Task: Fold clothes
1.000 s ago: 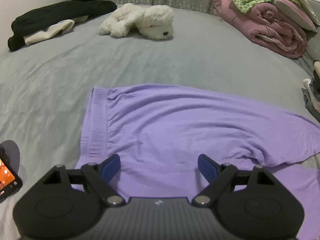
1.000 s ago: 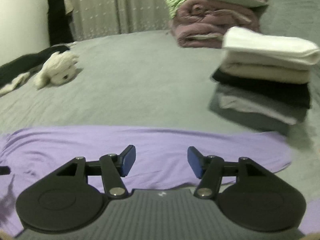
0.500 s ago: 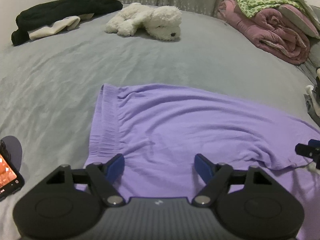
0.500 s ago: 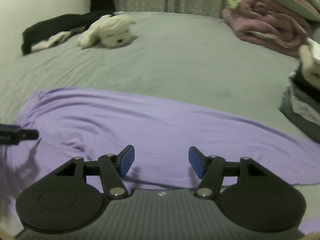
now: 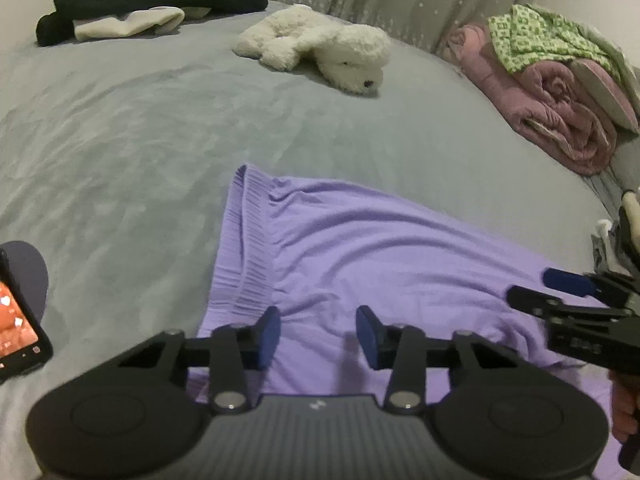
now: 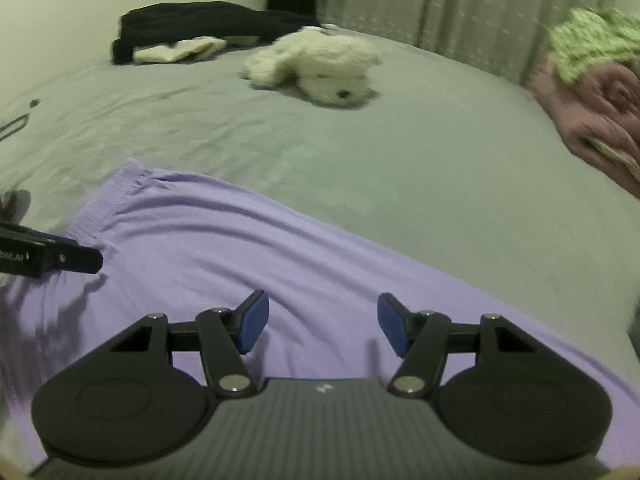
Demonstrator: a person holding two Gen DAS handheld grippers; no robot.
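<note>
Lying flat on the grey bed, the purple garment has its ribbed waistband toward the left claw. That claw's jaws are closing, fabric beneath them, nothing yet pinched. The right claw hovers over the cloth, jaws moderately apart and empty. Risk: the left claw may catch only the top layer, or slip off the thin knit, skewing the fold; the two claws now stand near each other and could collide. Against the earlier frame, the left jaws are narrower, and the right claw has swung across, its view leaving the folded stack for the plush toy.
</note>
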